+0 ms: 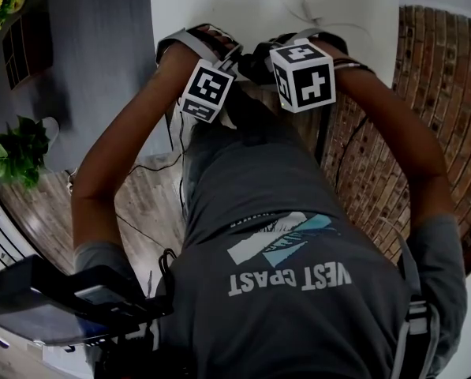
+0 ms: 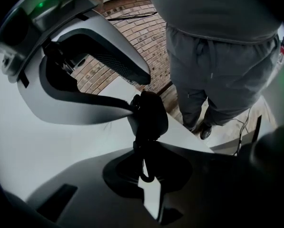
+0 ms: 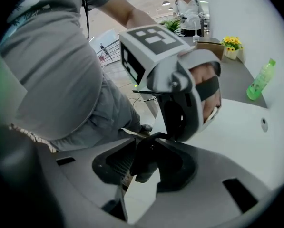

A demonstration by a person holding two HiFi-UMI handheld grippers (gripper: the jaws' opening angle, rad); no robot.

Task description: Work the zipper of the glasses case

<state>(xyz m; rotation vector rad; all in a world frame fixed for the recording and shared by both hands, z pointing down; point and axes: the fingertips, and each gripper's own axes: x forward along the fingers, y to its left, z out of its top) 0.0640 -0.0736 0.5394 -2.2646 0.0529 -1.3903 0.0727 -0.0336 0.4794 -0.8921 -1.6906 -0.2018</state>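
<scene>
The black glasses case (image 2: 150, 115) is held over the white table (image 2: 46, 151). My left gripper (image 2: 144, 147) is shut on its near end, and a thin dark loop (image 2: 145, 174) hangs in the narrow gap behind the tips. One finger (image 2: 103, 104) of my right gripper reaches the case's far side. In the right gripper view the case (image 3: 144, 161) lies between the jaws of my right gripper (image 3: 148, 141), which stand apart without pressing on it. In the head view both marker cubes (image 1: 207, 89) (image 1: 302, 76) sit close together and hide the case.
A green bottle (image 3: 261, 80) and yellow flowers (image 3: 232, 44) stand at the table's far side, with a person (image 3: 187, 13) behind them. Below are a brick floor (image 1: 424, 77), cables (image 1: 140, 168) and a potted plant (image 1: 18, 152).
</scene>
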